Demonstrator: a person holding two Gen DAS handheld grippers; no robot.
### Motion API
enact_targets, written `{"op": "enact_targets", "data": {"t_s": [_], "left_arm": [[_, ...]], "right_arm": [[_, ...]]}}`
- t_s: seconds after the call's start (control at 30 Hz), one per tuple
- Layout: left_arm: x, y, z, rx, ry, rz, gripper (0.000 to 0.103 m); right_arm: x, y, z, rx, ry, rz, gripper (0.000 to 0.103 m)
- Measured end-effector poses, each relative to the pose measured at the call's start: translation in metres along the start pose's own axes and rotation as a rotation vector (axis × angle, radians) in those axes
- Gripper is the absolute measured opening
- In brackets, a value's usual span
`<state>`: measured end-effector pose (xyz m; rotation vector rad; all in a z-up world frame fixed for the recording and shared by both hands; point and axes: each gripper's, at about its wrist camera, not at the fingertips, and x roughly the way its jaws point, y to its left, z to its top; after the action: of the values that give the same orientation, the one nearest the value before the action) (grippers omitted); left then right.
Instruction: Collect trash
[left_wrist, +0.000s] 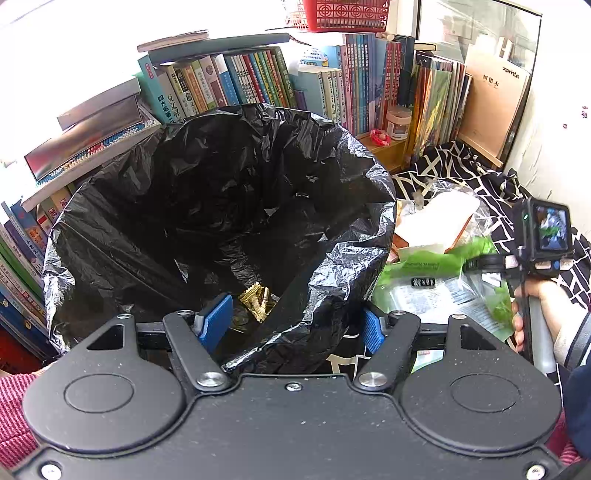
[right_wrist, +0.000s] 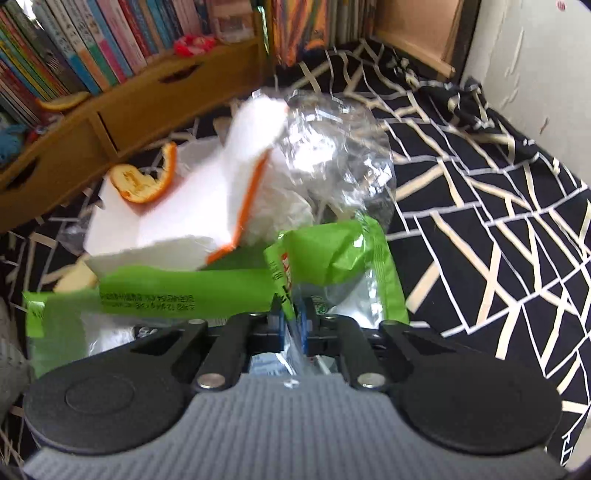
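Holding the rim of the black trash bag (left_wrist: 221, 206), your left gripper (left_wrist: 291, 325) has one blue pad inside the bag and the other outside, with the crumpled plastic edge between them. Whether the pads really press on the plastic, you cannot tell from this view. At the bottom of the bag lies a gold wrapper (left_wrist: 256, 301).

Your right gripper (right_wrist: 291, 325) is clenched on the green wrapper (right_wrist: 332, 258), with a thin edge of it pinched between the two blue pads. The wrapper is on top of a pile of trash on the black cloth with white lines (right_wrist: 498, 206). Just behind it in the pile are a white carton with an orange edge (right_wrist: 192, 206) and a clear plastic bag (right_wrist: 340, 147). An orange peel (right_wrist: 147, 181) rests on the carton. Another peel (right_wrist: 62, 103) lies on the wooden drawer unit (right_wrist: 147, 99), under the row of books (right_wrist: 74, 40).
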<state>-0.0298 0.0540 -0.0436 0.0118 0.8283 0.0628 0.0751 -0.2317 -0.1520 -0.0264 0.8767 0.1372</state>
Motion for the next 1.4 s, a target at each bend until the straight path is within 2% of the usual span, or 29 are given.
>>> {"op": "enact_targets", "data": {"t_s": [0.13,0.2,0.5,0.67,0.83,0.97,1.1,1.3,1.4], "left_arm": [[0.000,0.001,0.000,0.004,0.000,0.001,0.069],[0.001,0.001,0.001,0.004,0.001,0.000,0.069],[0.003,0.000,0.000,0.014,-0.002,0.003,0.067],[0.002,-0.002,-0.001,0.018,-0.004,0.006,0.066],[0.000,-0.005,-0.001,0.014,-0.009,0.013,0.065],[-0.003,-0.006,-0.003,0.018,-0.018,0.016,0.063],[-0.006,-0.006,-0.004,0.016,-0.027,0.011,0.063],[-0.009,-0.002,-0.004,0.008,-0.031,-0.003,0.062],[-0.009,0.000,-0.004,0.006,-0.032,-0.006,0.063]], "right_arm": [[-0.032,0.004,0.014,0.057,-0.100,0.077,0.005],[-0.056,0.004,0.025,0.075,-0.177,0.132,0.005],[-0.197,0.014,0.069,0.095,-0.518,0.403,0.005],[-0.265,0.034,0.095,0.044,-0.650,0.574,0.005],[-0.321,0.061,0.113,-0.046,-0.757,0.681,0.005],[-0.352,0.084,0.129,-0.103,-0.796,0.769,0.005],[-0.376,0.109,0.141,-0.132,-0.789,0.847,0.005],[-0.396,0.137,0.145,-0.144,-0.745,0.978,0.005],[-0.391,0.149,0.142,-0.157,-0.699,0.984,0.006]]}}
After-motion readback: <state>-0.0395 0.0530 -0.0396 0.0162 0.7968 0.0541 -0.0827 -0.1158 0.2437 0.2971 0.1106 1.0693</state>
